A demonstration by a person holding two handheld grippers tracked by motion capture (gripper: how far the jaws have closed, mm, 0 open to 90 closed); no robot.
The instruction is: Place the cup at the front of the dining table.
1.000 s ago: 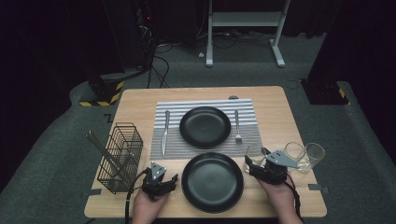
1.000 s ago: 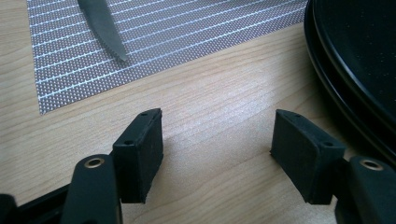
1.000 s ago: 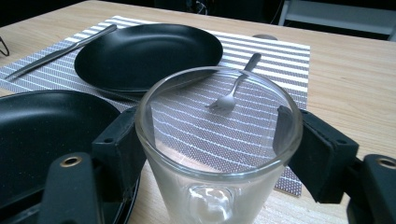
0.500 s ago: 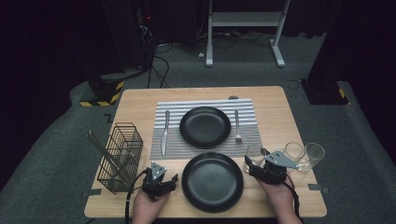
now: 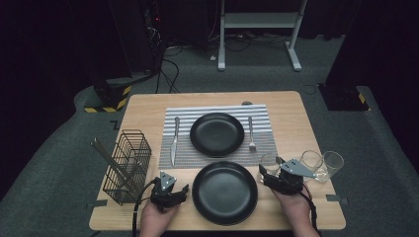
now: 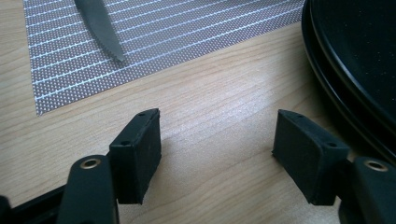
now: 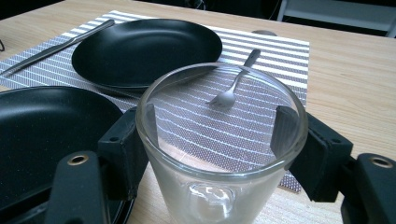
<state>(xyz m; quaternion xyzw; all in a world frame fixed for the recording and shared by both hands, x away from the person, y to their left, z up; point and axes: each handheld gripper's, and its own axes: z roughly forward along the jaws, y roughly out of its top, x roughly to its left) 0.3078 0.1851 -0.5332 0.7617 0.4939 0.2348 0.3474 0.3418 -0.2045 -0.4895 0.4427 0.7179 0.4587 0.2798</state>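
Right gripper view: a clear glass point(image 7: 219, 149) is clamped between the pads of the right gripper point(image 7: 219, 154), just right of the near black plate point(image 5: 225, 191). Left of that plate, the left gripper point(image 5: 170, 193) is held open over bare wood, its jaws having just widened slightly, nothing between them.

Lit surface, dark room.
Overhead light falls evenly on my surface point(image 5: 296, 118); floor beyond nearly black. My jaws throw soft shadows on wood; near glass point(image 7: 219, 149) blurred, plate point(image 7: 144, 46) shows faint sheen.

Black plates point(image 5: 224, 191), grey white-striped placemat point(image 5: 185, 148), clear glass point(image 7: 219, 154).
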